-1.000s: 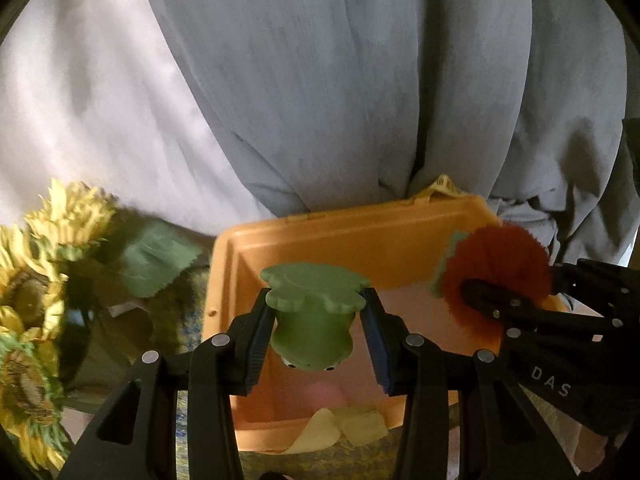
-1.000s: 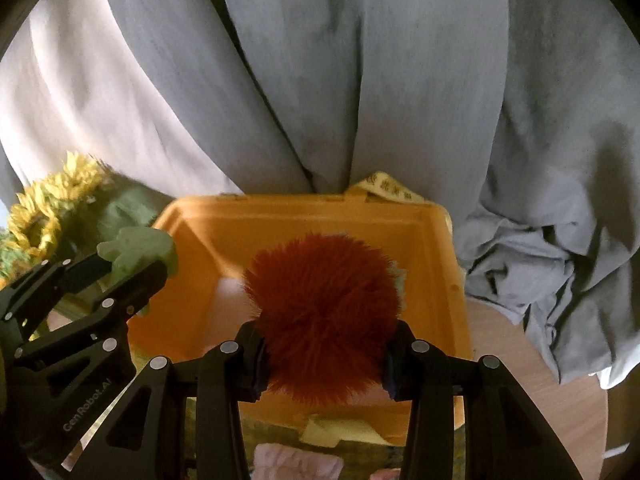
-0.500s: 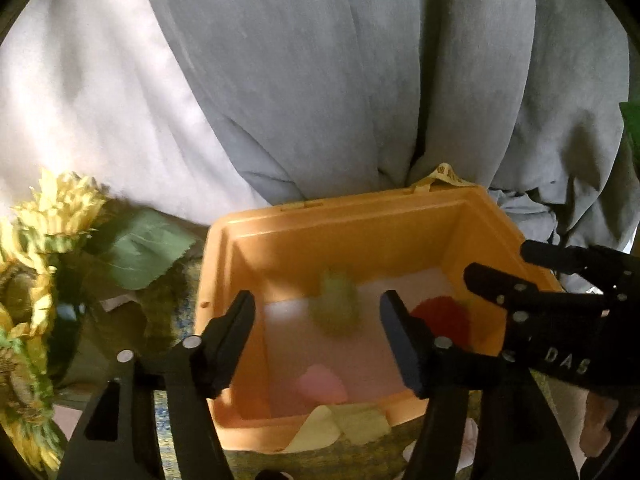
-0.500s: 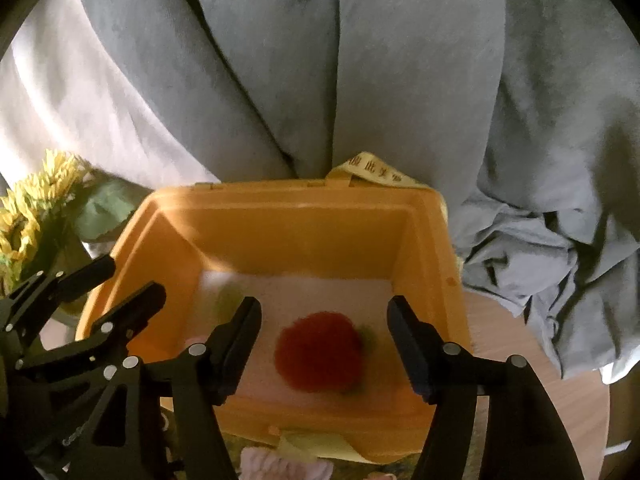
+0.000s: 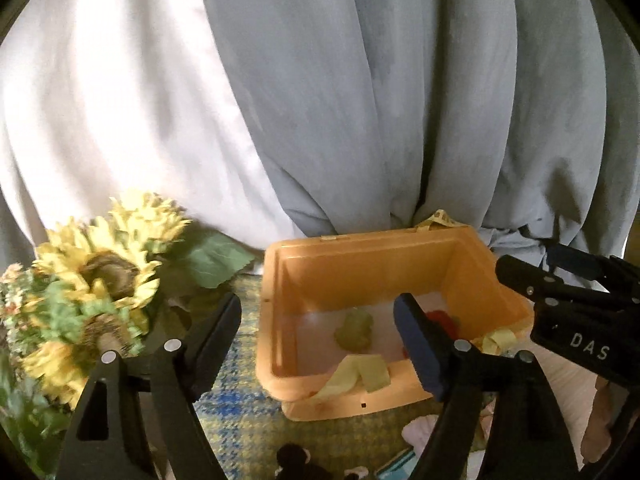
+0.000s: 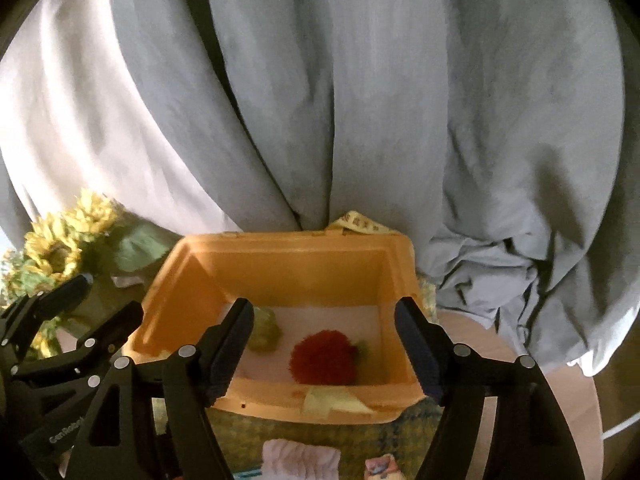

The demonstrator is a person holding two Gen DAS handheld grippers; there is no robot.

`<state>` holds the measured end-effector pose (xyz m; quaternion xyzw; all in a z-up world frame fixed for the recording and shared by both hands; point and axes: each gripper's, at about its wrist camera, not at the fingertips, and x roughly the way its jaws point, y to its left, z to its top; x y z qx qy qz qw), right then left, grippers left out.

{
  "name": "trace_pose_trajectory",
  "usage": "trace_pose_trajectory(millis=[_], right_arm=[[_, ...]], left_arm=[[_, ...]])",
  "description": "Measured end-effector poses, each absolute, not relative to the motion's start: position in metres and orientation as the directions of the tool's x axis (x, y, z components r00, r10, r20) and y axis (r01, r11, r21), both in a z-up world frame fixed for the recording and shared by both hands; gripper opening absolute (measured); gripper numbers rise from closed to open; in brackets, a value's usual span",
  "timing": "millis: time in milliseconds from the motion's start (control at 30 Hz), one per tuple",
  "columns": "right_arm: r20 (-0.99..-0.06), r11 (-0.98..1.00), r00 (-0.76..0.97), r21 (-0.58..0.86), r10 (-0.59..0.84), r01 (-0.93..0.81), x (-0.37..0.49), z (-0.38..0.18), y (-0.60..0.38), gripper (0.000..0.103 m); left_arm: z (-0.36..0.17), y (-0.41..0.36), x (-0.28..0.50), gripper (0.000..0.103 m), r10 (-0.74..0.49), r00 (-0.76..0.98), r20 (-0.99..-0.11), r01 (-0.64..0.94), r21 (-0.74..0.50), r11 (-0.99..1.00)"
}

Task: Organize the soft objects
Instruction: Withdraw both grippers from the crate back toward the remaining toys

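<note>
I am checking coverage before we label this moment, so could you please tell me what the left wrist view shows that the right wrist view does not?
Only the left wrist view shows the small dark plush on the checked cloth and a close look at the sunflowers.

Only the right wrist view shows the whole red pompom, the bare wooden tabletop and a striped pink item in front of the bin.

Both show the orange bin holding the green toy, the grey curtain, and the left gripper and right gripper, open and empty, their jaws having just been opening.
</note>
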<state>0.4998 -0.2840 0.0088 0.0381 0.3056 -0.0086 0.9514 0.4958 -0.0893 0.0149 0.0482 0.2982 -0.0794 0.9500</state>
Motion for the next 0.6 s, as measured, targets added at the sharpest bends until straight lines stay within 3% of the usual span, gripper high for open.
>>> trace_pose_trajectory(millis=[600], right_arm=[[-0.472, 0.998, 0.881, 0.021, -0.038, 0.054, 0.399, 0.021, -0.267, 0.078]], left_arm=[[0.032, -0.07, 0.39, 0.086, -0.07, 0.883, -0.464, 0.114, 0.066, 0.991]])
